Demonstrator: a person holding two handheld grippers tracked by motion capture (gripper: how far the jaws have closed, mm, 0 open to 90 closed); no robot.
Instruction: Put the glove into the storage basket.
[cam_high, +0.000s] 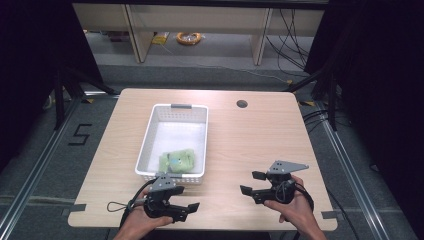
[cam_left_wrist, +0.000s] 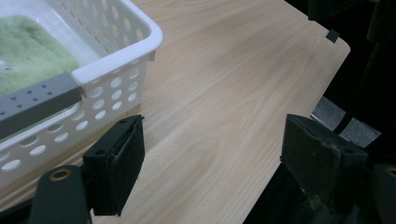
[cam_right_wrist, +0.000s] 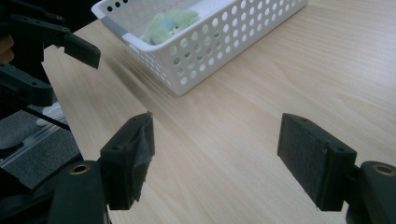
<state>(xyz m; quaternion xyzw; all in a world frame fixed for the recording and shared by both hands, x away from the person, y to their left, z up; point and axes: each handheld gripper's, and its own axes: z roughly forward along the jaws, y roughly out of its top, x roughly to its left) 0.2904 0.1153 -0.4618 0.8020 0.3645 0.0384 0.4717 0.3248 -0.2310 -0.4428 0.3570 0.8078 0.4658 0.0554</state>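
My hands sit low at the table's near edge. My left gripper (cam_high: 186, 209) points right, jaws spread wide on nothing; my right gripper (cam_high: 251, 182) points left, likewise gaping. Just beyond my left jaws stands the white basket (cam_high: 150, 135), a green cloth (cam_high: 176, 160) lying inside its near end.

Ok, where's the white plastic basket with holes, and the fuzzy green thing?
White plastic basket with holes (cam_high: 146, 141): high view, on its left wall.
Fuzzy green thing (cam_high: 176, 160): high view, its middle, inside the basket's near end.
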